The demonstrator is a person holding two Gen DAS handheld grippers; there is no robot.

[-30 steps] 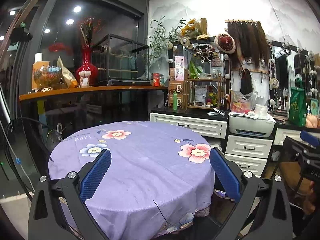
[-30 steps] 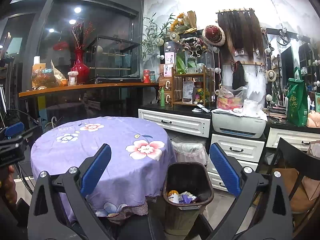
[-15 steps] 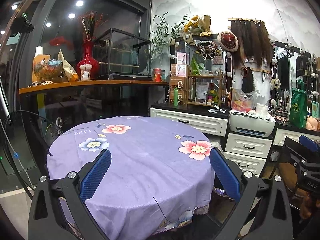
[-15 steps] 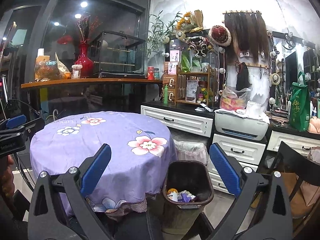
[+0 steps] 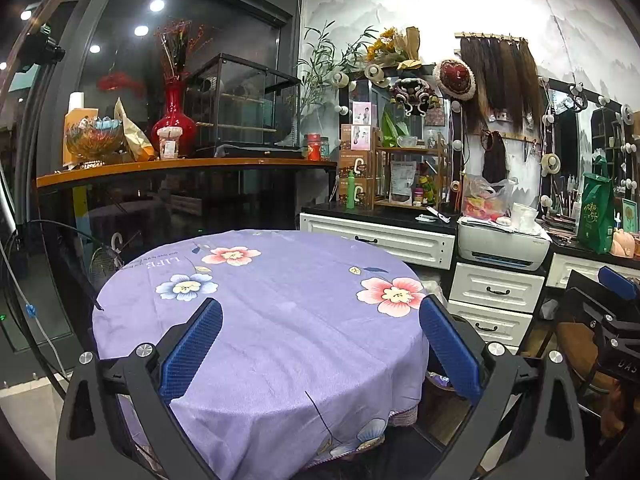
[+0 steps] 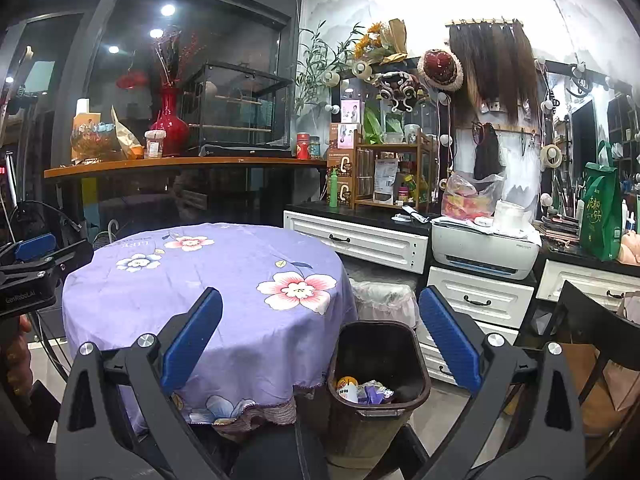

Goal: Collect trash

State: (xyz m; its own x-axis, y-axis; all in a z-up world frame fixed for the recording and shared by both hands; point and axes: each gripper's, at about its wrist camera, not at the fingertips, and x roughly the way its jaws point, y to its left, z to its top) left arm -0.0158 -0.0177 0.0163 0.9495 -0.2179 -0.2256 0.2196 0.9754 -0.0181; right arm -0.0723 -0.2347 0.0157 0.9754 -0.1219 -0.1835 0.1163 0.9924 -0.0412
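A dark brown trash bin (image 6: pixel 378 364) stands on the floor right of the round table; it holds several wrappers and a small bottle (image 6: pixel 362 390). The table wears a purple flowered cloth (image 5: pixel 272 320), also in the right wrist view (image 6: pixel 208 292), with nothing lying on it. My left gripper (image 5: pixel 320 348) is open and empty, held above the table's near edge. My right gripper (image 6: pixel 320 344) is open and empty, above and in front of the bin. The left gripper also shows at the left edge of the right wrist view (image 6: pixel 32 268), and the right gripper at the right edge of the left wrist view (image 5: pixel 612 320).
White drawer cabinets (image 6: pixel 360 242) with a printer (image 6: pixel 484 248) run behind the table. A second lined bin (image 6: pixel 384 300) stands behind the brown one. A dark chair (image 6: pixel 592 336) is at right. An orange shelf (image 5: pixel 180 166) with a red vase (image 5: pixel 174 120) is at back left.
Both grippers have risen slightly and drawn back, so table and bin sit lower in view. Both stay open and empty.
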